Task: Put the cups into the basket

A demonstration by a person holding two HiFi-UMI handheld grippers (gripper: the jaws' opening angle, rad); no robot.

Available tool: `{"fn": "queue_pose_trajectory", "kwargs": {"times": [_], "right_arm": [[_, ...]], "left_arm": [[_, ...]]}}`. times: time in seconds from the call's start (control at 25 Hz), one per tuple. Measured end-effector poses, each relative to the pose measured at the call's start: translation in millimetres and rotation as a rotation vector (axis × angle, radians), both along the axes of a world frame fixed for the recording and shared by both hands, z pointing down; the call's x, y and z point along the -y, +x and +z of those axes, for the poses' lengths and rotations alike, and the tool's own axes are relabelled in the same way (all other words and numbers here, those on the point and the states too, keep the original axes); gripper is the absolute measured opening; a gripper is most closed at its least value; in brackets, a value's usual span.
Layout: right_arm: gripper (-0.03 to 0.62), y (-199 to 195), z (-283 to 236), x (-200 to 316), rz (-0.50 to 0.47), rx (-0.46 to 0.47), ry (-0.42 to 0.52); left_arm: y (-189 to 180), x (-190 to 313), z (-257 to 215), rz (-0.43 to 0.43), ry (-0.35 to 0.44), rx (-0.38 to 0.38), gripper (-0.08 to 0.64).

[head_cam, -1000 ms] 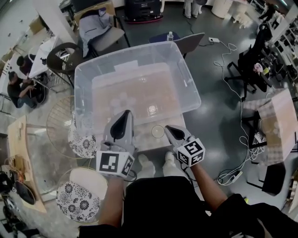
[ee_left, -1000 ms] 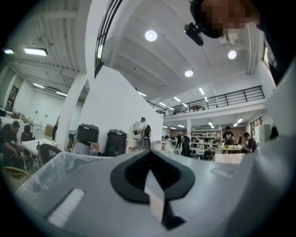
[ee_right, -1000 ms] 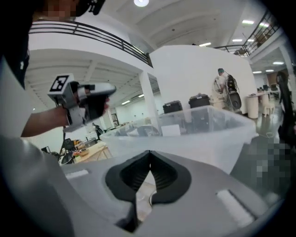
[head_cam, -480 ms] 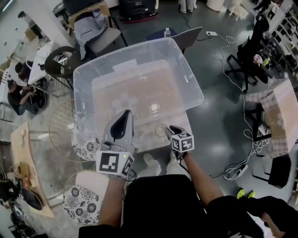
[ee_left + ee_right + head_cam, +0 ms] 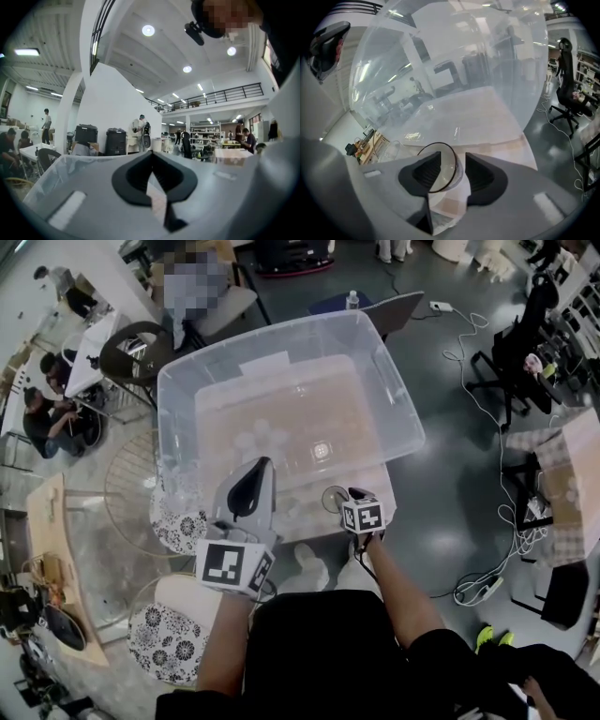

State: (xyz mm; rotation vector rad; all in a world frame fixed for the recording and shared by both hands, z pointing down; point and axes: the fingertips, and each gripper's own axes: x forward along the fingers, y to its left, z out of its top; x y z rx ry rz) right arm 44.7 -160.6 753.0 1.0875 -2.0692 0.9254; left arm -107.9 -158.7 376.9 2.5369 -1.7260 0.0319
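The right claw (image 5: 453,164) stands at full spread, its jaws having just been opening. The clear cup (image 5: 334,498) sits between them with no pad pressing on it. It rests on the tabletop (image 5: 380,486) just ahead of and below that claw, seemingly upright with its mouth up, and the near wall of the basket (image 5: 392,381) rises right beyond it. The left claw (image 5: 151,159), jaws together on nothing, hovers off to the right claw's left, so the right is plainly nearer, while ahead of both the basket seems to hold several other clear cups (image 5: 258,440), faint and clustered on its floor.
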Motion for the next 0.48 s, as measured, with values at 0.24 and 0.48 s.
{"fn": "queue_pose_trajectory", "kwargs": {"times": [0.24, 0.48], "right_arm": [[0.138, 4, 15, 2, 0.003, -0.084, -0.039], [0.066, 4, 16, 2, 0.002, -0.117, -0.031]], "left_arm": [[-6, 0, 1, -0.005, -0.004, 0.015, 0.005], [-8, 1, 4, -0.002, -0.009, 0.017, 0.005]]}}
